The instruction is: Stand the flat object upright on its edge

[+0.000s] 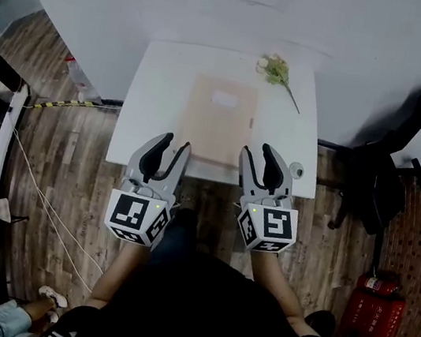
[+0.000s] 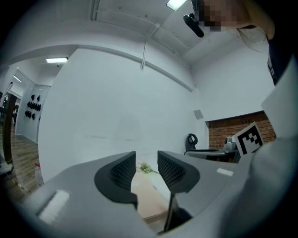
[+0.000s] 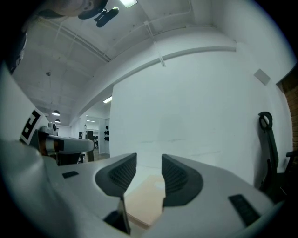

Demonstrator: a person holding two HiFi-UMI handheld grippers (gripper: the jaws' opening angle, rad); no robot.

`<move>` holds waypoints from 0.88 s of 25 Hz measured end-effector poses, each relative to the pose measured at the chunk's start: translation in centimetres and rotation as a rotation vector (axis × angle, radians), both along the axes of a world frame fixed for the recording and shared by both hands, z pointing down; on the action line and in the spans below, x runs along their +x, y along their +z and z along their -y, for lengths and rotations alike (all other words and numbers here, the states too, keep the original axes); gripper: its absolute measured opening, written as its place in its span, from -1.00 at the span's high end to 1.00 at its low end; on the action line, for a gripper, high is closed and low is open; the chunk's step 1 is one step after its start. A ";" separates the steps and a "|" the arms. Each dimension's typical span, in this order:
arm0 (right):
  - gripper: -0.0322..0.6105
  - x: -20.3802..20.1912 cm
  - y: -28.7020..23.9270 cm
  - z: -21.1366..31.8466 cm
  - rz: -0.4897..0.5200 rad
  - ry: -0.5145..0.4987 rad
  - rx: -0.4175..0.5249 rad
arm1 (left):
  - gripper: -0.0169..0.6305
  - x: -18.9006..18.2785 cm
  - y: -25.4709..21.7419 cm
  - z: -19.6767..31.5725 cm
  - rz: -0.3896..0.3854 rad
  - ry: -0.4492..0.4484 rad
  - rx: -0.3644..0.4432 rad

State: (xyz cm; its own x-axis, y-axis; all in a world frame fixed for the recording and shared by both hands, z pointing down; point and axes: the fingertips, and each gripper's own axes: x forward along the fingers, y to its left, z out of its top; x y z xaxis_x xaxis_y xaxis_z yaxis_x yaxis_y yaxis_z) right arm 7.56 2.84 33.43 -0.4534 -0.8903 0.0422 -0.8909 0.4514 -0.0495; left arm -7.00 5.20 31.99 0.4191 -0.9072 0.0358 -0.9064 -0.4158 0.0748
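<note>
Lying flat on table point(image 1: 150, 110), tan board point(image 1: 218, 121), flower sprig point(image 1: 275, 71) nearby

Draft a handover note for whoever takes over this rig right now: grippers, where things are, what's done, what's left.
Left gripper: jaws apart, nothing between them, by the near left corner of the flat beige object.
Right gripper: jaws apart, empty, by the object's near right corner.
Flat beige object: lies flat in the middle of the white table, white label facing up, ungripped.
Flower sprig: far right of the table, apart from the object.
Done: nothing yet; no grip taken.
Left: take hold of the object, tip it up onto one edge, leave it standing.
</note>
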 end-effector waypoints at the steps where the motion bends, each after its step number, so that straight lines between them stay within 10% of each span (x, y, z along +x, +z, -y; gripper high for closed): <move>1: 0.41 -0.2 0.3 0.8 -0.006 0.001 0.000 | 0.47 -0.2 0.3 0.9 0.001 0.003 -0.001; 22: 0.34 -1.6 10.1 17.4 -0.070 0.074 -0.153 | 0.47 -3.0 9.9 19.7 0.061 0.135 -0.110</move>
State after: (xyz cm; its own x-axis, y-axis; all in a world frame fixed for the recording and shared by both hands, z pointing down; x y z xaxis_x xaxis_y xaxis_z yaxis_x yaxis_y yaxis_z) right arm 5.98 -14.57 43.54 -0.3781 -0.9019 0.2089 -0.9251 0.3764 -0.0496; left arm -9.95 -14.51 41.87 0.5309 -0.8320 0.1609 -0.8471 -0.5265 0.0727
